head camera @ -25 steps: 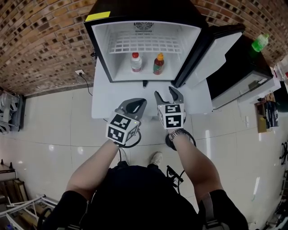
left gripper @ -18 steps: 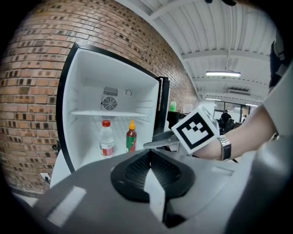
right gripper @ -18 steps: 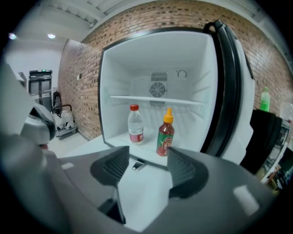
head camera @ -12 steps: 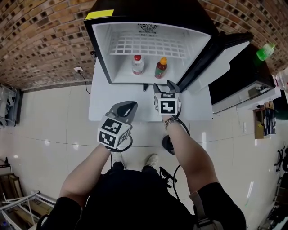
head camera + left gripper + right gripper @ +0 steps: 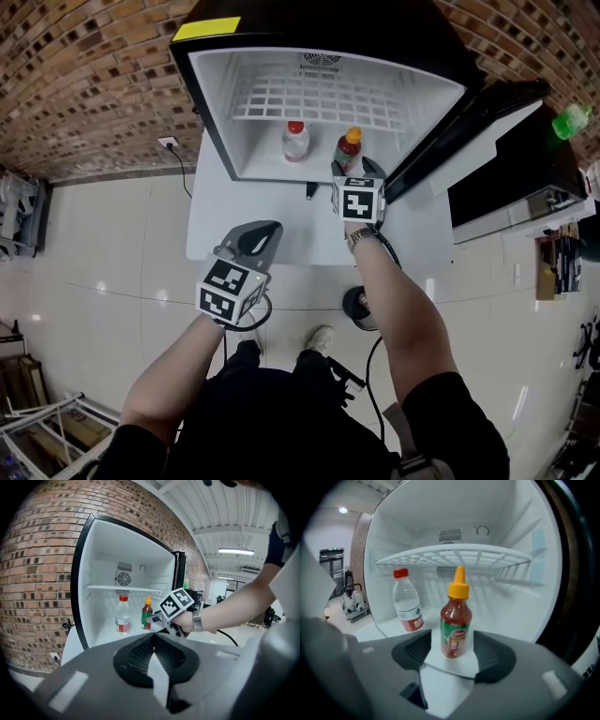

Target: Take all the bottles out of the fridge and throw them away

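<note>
White plastic walls are being shown inside the open fridge (image 5: 217,103), which is being backed by a brick wall (image 5: 84,84). Two bottles are being kept upright on its floor, under the wire shelf (image 5: 454,555): a clear water bottle (image 5: 296,142) with a red cap at the left and, near it but apart, a red sauce bottle (image 5: 348,150) with a yellow cap. The right gripper (image 5: 354,171) is being held at the fridge's mouth with its jaws wide apart. The sauce bottle is being framed between them with a gap at each side, so nothing is being gripped. The left gripper (image 5: 265,232) is being held back over the white platform (image 5: 202,216) in front of the fridge, its jaws being kept together and empty.
</note>
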The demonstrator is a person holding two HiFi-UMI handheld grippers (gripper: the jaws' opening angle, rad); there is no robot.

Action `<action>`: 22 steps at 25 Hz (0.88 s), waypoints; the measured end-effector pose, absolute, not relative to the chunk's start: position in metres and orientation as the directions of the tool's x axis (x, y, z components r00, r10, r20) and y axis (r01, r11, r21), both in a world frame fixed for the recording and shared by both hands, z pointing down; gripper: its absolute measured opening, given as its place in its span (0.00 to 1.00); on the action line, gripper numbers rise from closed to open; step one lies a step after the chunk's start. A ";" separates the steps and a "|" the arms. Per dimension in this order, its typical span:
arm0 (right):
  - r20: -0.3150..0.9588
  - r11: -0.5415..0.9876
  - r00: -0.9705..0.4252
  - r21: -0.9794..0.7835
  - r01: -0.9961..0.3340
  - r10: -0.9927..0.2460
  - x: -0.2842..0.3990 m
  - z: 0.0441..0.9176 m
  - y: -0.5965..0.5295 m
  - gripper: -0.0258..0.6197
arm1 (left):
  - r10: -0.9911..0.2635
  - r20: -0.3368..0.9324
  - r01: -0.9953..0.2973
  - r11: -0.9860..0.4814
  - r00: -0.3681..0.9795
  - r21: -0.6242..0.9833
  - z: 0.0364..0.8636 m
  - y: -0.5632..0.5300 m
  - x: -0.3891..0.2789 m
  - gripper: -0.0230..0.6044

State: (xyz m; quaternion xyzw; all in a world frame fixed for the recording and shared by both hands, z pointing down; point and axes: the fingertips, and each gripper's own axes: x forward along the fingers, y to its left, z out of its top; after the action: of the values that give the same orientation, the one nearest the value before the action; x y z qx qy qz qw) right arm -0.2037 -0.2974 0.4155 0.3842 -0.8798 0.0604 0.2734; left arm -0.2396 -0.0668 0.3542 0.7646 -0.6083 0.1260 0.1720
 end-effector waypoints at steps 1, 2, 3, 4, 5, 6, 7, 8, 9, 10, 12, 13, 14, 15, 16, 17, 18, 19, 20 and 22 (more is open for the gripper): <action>0.529 0.696 -0.554 0.102 -0.711 -0.643 -0.205 0.418 -0.301 0.47 | -0.887 0.402 -0.974 -0.199 0.226 0.108 0.355 -0.067 -0.241 0.04; 0.528 0.696 -0.555 0.101 -0.711 -0.643 -0.208 0.420 -0.304 0.47 | -0.886 0.405 -0.974 -0.198 0.225 0.107 0.356 -0.067 -0.243 0.04; 0.526 0.698 -0.558 0.100 -0.709 -0.642 -0.211 0.421 -0.306 0.47 | -0.884 0.410 -0.975 -0.197 0.224 0.106 0.357 -0.066 -0.244 0.04; 0.525 0.699 -0.560 0.099 -0.708 -0.641 -0.214 0.422 -0.308 0.47 | -0.882 0.415 -0.975 -0.195 0.222 0.107 0.359 -0.065 -0.246 0.04; 0.523 0.699 -0.560 0.098 -0.709 -0.642 -0.216 0.423 -0.310 0.47 | -0.880 0.420 -0.975 -0.192 0.220 0.109 0.361 -0.063 -0.247 0.04; 0.523 0.698 -0.559 0.099 -0.710 -0.643 -0.218 0.425 -0.313 0.49 | -0.878 0.426 -0.976 -0.190 0.219 0.110 0.362 -0.061 -0.248 0.04; 0.525 0.696 -0.556 0.102 -0.710 -0.644 -0.219 0.427 -0.316 0.49 | -0.875 0.432 -0.976 -0.189 0.218 0.110 0.363 -0.060 -0.249 0.04; 0.526 0.696 -0.555 0.103 -0.711 -0.645 -0.221 0.428 -0.319 0.49 | -0.874 0.436 -0.976 -0.188 0.217 0.109 0.364 -0.059 -0.250 0.04; 0.526 0.695 -0.554 0.103 -0.711 -0.645 -0.222 0.429 -0.321 0.49 | -0.874 0.437 -0.977 -0.185 0.213 0.107 0.366 -0.058 -0.251 0.04; 0.525 0.694 -0.553 0.103 -0.713 -0.646 -0.224 0.431 -0.323 0.49 | -0.874 0.438 -0.978 -0.182 0.210 0.105 0.367 -0.057 -0.253 0.04; 0.524 0.687 -0.548 0.104 -0.719 -0.652 -0.225 0.435 -0.328 0.49 | -0.870 0.447 -0.978 -0.182 0.210 0.106 0.369 -0.055 -0.254 0.04; 0.521 0.684 -0.546 0.103 -0.722 -0.656 -0.225 0.436 -0.330 0.49 | -0.868 0.449 -0.977 -0.182 0.211 0.107 0.370 -0.055 -0.255 0.04; 0.518 0.680 -0.545 0.102 -0.726 -0.659 -0.226 0.436 -0.332 0.49 | -0.868 0.449 -0.977 -0.184 0.213 0.108 0.371 -0.055 -0.255 0.04; 0.516 0.678 -0.545 0.100 -0.728 -0.661 -0.226 0.436 -0.333 0.48 | -0.867 0.450 -0.977 -0.185 0.214 0.108 0.372 -0.055 -0.256 0.04; 0.514 0.676 -0.544 0.098 -0.731 -0.663 -0.227 0.436 -0.334 0.47 | -0.866 0.451 -0.977 -0.186 0.215 0.109 0.372 -0.056 -0.256 0.04; 0.512 0.673 -0.544 0.097 -0.733 -0.665 -0.226 0.435 -0.334 0.47 | -0.866 0.451 -0.976 -0.186 0.215 0.109 0.372 -0.056 -0.256 0.04; 0.508 0.671 -0.543 0.097 -0.735 -0.668 -0.226 0.434 -0.333 0.47 | -0.867 0.449 -0.976 -0.187 0.216 0.108 0.372 -0.056 -0.256 0.04; 0.504 0.671 -0.545 0.096 -0.736 -0.670 -0.225 0.434 -0.332 0.47 | -0.867 0.448 -0.976 -0.187 0.216 0.108 0.373 -0.056 -0.256 0.04; 0.501 0.671 -0.548 0.095 -0.735 -0.670 -0.225 0.433 -0.330 0.47 | -0.868 0.447 -0.976 -0.188 0.217 0.109 0.374 -0.056 -0.255 0.04; 0.495 0.675 -0.556 0.086 -0.733 -0.667 -0.222 0.432 -0.322 0.47 | -0.866 0.447 -0.975 -0.194 0.223 0.112 0.375 -0.056 -0.254 0.04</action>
State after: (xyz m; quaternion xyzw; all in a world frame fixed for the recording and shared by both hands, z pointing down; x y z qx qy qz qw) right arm -0.2220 -0.3221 0.4319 0.3979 -0.8797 0.0649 0.2520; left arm -0.2538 -0.0558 0.3751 0.7591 -0.6063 0.1437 0.1884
